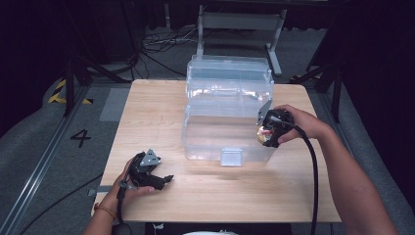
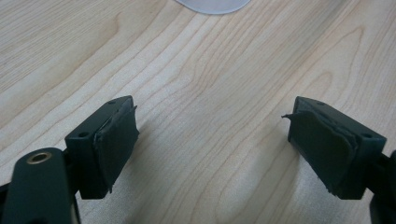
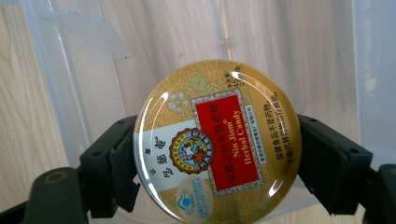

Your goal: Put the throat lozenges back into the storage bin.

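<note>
The round candy tin (image 3: 217,140) is golden yellow with a pale leaf-and-flower pattern, a red panel lettered in gold, a white band with dark characters, and a round multicoloured emblem at its middle. The storage box (image 1: 228,110) is clear, colourless plastic. The counter (image 1: 147,112) is light wood with a wavy brown grain. The fingers (image 2: 114,140) of the left gripper (image 2: 212,144) are black with dull dark pads; the right gripper (image 3: 217,172) is black too.

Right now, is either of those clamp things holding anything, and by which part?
The right gripper holds a round candy tin, its jaws pressing on opposite edges of the rim. The left gripper is open with nothing between its jaws.
</note>
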Motion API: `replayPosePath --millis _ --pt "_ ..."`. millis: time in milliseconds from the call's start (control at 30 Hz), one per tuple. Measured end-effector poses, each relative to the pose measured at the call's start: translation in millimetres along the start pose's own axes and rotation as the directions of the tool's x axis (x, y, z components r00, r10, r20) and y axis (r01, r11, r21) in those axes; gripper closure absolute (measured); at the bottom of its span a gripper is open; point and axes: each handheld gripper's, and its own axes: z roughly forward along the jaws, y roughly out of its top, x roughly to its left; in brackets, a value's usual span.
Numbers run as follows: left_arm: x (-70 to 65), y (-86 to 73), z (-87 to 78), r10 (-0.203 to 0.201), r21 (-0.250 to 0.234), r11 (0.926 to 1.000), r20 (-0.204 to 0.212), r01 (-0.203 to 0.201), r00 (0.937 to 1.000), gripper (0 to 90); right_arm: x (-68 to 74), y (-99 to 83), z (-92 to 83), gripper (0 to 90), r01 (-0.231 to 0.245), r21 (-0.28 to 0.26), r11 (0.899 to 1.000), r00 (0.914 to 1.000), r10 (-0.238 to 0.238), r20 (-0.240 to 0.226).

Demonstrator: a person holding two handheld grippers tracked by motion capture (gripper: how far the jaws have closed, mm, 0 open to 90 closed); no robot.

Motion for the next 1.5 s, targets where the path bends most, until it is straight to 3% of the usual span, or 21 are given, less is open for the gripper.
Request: replayPosePath --millis 200,600,800,833,867,900,933,1000,1067,1167,1300,1367,1500 --pt "0.0 0.0 0.0 0.001 0.0 1.0 0.0 -0.001 1.0 16.2 -1.1 -0.7 -2.3 20.0 -0.03 -0.024 0.999 0.9995 0.031 0.01" --pt "0.0 0.0 0.0 0.0 0.0 1.0 0.0 0.0 1.0 16.1 0.6 -3.0 -6.7 20.4 -0.027 -0.059 0.998 0.9994 0.028 0.019" --pt "-0.7 0.1 0.0 -0.004 0.001 1.0 -0.005 0.004 1.0 16.2 2.0 -7.0 -14.8 22.0 -0.055 -0.118 0.992 0.9981 0.057 0.02" --pt "-0.7 0.6 0.0 -0.002 0.004 1.0 -0.006 0.003 1.0 16.1 2.2 -8.1 -17.2 22.3 -0.059 -0.143 0.988 0.9979 0.062 0.019" --pt "-0.9 1.3 -0.1 -0.004 0.008 1.0 -0.01 0.004 0.9999 16.1 1.8 -11.7 -22.7 22.8 -0.082 -0.192 0.978 0.9962 0.086 0.013" --pt "-1.3 1.9 0.0 -0.01 0.014 0.9999 -0.01 0.01 0.9999 16.1 1.8 -11.7 -22.7 22.8 -0.082 -0.192 0.978 0.9962 0.086 0.013" --pt "-2.0 4.3 0.2 -0.013 0.024 0.9996 -0.017 0.014 0.9998 17.2 0.4 -15.7 -28.4 23.3 -0.107 -0.244 0.964 0.9932 0.115 0.018" --pt "-3.4 5.9 0.6 -0.012 0.022 0.9997 -0.022 0.012 0.9997 18.4 0.0 -17.5 -30.7 23.4 -0.112 -0.263 0.958 0.9924 0.121 0.021" --pt "-5.0 9.9 -0.3 -0.017 0.009 0.9998 -0.018 0.017 0.9997 20.6 -0.1 -21.9 -37.1 24.2 -0.126 -0.314 0.941 0.9902 0.138 0.019" --pt "-11.4 21.5 -4.8 0.011 -0.034 0.9993 -0.037 -0.013 0.9993 22.1 3.4 -26.1 -44.7 25.5 -0.122 -0.362 0.924 0.9885 0.146 0.039" --pt "-19.6 40.7 -13.3 0.05 -0.081 0.9953 -0.042 -0.053 0.9979 23.2 5.2 -31.9 -55.9 29.1 -0.123 -0.448 0.886 0.9812 0.176 0.08" --pt "-21.4 46.5 -16.2 0.06 -0.084 0.9944 -0.052 -0.064 0.9968 23.7 4.8 -33.0 -57.4 29.3 -0.127 -0.457 0.88 0.9802 0.182 0.078" --pt "-27.2 65.2 -26.7 0.106 -0.098 0.9889 -0.066 -0.112 0.9922 24.2 0.0 -37.8 -65.8 30.8 -0.147 -0.515 0.844 0.9658 0.235 0.109"
